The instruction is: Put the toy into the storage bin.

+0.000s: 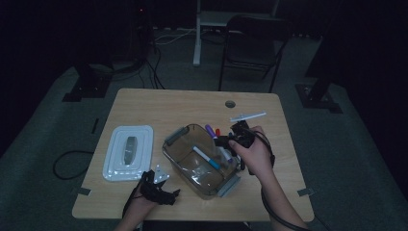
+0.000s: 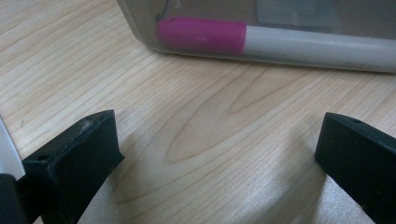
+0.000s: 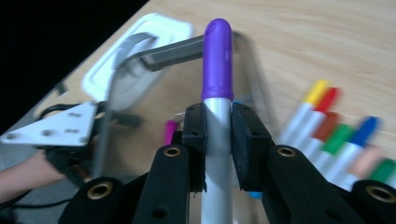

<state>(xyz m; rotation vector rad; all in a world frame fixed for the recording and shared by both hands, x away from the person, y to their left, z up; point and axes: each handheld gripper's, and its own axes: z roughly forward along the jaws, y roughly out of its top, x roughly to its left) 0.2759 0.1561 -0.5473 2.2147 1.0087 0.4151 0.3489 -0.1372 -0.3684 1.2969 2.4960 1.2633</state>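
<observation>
I see the wooden surface [image 1: 159,108] first, with a clear plastic container [image 1: 179,156] standing near the middle of its near half, turned at an angle to the edges. The white lid [image 1: 118,149] lies flat toward the surface's left edge, well apart from the container.

My right hand [image 1: 255,156] comes in from the near edge with the forearm angled up and left, the wrist raised above the container's right end. The right hand-held gripper [image 3: 217,123] it carries has its jaws clamped narrow on the grey barrel of a purple-capped marker [image 3: 217,60], which stands upright between the pads, cap pointing away from the hand. In the high view that marker [image 1: 210,131] sits over the container's far right rim.

My left hand [image 1: 139,204] rests low at the near edge, left of the container, and the left hand-held gripper [image 2: 219,144] has its jaws spread wide with bare wood between them, pointing at the container wall.

A blue-capped marker [image 1: 206,157] lies inside the container, and a pink-capped marker [image 2: 261,39] lies against its wall. In the right gripper view, a row of coloured markers [image 3: 336,135] lies on the surface to the right of the jaws.
</observation>
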